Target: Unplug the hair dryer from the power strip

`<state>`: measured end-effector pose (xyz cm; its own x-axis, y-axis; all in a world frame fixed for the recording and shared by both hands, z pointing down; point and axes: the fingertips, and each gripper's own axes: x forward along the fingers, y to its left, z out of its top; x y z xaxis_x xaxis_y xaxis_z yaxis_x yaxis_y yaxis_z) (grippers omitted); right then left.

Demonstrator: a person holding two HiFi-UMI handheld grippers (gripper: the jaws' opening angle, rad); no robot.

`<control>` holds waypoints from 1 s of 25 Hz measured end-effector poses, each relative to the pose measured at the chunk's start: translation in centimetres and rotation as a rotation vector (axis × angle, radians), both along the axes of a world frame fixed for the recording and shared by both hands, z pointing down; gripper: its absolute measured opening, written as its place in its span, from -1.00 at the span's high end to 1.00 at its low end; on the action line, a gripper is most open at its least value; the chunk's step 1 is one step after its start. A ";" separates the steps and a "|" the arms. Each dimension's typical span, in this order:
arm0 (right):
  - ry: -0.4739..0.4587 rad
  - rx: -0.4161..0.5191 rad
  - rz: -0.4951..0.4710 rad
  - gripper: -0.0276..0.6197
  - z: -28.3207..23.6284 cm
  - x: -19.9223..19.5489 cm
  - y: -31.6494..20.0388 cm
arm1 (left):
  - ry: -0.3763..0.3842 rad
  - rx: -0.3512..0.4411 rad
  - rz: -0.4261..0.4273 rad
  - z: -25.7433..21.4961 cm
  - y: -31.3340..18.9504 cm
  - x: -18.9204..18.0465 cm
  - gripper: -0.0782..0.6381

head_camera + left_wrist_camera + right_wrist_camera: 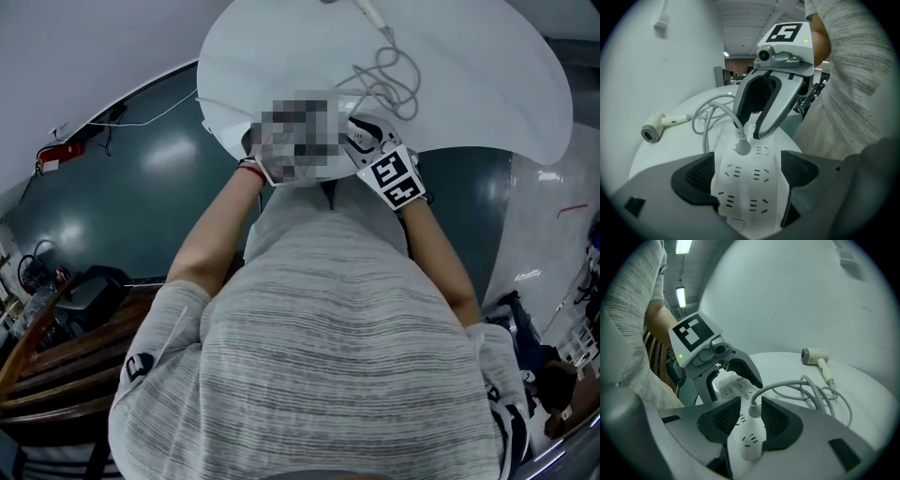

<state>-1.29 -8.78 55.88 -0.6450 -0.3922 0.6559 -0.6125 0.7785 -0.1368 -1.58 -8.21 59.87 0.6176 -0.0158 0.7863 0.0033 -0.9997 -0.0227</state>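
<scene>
A white power strip lies near the edge of the round white table. My left gripper is open and straddles the strip, one pad along each long side. A white plug stands in a socket of the strip. My right gripper is open with a pad on each side of the plug, facing the left gripper. The grey cord loops from the plug to the white hair dryer, which lies farther back on the table. In the head view a mosaic patch hides the left gripper.
The hair dryer and its coiled cord take up the table's far side. A white wall rises behind the table. A dark floor surrounds it, with a wooden chair at lower left and a red object by the wall.
</scene>
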 end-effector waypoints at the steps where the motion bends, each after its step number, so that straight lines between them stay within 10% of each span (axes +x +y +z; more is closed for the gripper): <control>1: 0.012 -0.002 -0.002 0.52 0.2 0.0 0.0 | -0.009 -0.001 0.005 0.3 0.0 0.1 -0.43; 25: 0.240 -0.008 -0.049 0.69 2.2 -0.1 -0.9 | -0.152 0.066 0.106 2.8 -0.1 1.0 -0.49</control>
